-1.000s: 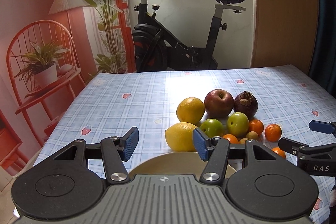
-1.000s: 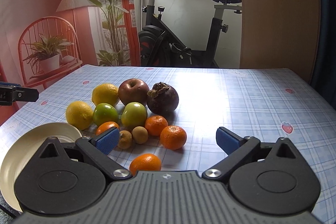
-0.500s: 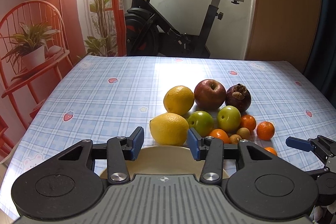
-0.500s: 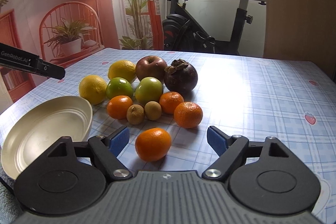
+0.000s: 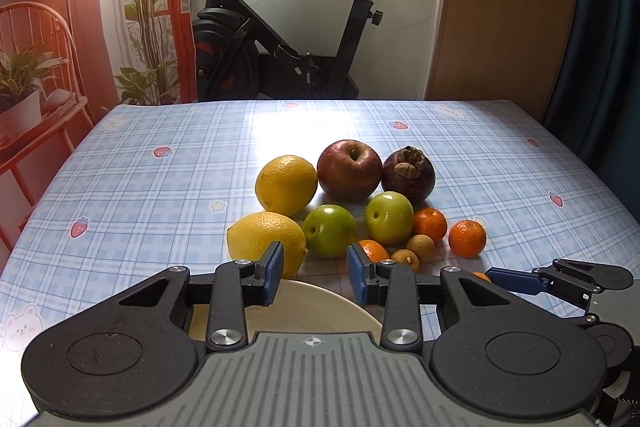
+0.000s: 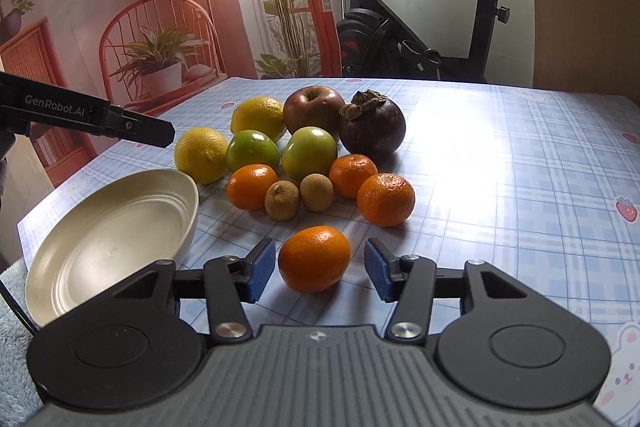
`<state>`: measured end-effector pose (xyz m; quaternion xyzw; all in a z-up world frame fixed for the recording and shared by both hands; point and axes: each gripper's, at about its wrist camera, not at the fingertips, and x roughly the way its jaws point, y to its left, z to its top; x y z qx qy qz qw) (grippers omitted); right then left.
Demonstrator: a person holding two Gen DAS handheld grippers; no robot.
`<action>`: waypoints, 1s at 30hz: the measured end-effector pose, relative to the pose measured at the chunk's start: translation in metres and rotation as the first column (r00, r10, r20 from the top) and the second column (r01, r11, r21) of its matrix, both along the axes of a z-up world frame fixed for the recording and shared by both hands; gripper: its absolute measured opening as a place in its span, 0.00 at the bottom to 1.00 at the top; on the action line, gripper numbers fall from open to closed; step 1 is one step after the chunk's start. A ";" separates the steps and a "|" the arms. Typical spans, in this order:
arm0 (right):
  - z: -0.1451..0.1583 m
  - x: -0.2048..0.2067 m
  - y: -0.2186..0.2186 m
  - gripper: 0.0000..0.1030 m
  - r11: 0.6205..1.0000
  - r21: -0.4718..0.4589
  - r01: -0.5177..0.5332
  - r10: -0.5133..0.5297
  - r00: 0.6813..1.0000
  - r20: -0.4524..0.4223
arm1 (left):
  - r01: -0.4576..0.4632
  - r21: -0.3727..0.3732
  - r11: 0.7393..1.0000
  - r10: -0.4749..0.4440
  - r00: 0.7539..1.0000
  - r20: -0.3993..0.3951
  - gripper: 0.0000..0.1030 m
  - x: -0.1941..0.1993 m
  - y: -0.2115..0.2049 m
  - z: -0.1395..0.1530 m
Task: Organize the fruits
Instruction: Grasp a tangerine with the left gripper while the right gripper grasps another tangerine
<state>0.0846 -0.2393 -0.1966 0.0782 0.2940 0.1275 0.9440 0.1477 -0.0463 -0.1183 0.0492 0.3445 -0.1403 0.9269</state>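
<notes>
Fruit lies in a cluster on the checked tablecloth [image 6: 520, 167]. A lone tangerine [image 6: 314, 259] sits nearest, between the blue pads of my right gripper [image 6: 319, 271]. The jaws are closing, with a small gap left on each side of it. My left gripper [image 5: 316, 273] hovers over the far rim of the cream plate [image 5: 312, 301]; its jaws are closing on nothing. A lemon [image 5: 260, 237] lies just beyond its left finger. The plate [image 6: 112, 243] is empty.
Behind stand a second lemon [image 6: 260, 117], a red apple [image 6: 314, 109], a mangosteen [image 6: 372, 127], two green apples [image 6: 252, 151], three tangerines [image 6: 386, 199] and two longans [image 6: 282, 201]. An exercise bike [image 5: 280, 39] stands past the table's far edge.
Both pairs of jaws have narrowed. My right gripper sank toward the front tangerine, which now lies between its fingers. My left gripper moved forward and tipped down over the plate.
</notes>
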 end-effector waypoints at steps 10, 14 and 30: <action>-0.001 0.015 -0.006 0.41 1.000 -0.014 -0.021 0.021 1.000 0.002 | 0.053 -0.023 0.998 -0.054 0.995 -0.087 0.36 0.019 -0.016 -0.012; -0.002 0.015 -0.012 0.41 1.000 0.015 0.005 -0.005 1.000 -0.002 | 0.070 -0.034 0.997 -0.074 0.990 -0.122 0.36 0.026 -0.025 -0.018; -0.002 0.012 -0.016 0.42 0.998 0.055 0.018 -0.018 1.000 -0.006 | 0.061 -0.082 0.995 -0.075 0.980 -0.184 0.38 0.048 -0.033 -0.035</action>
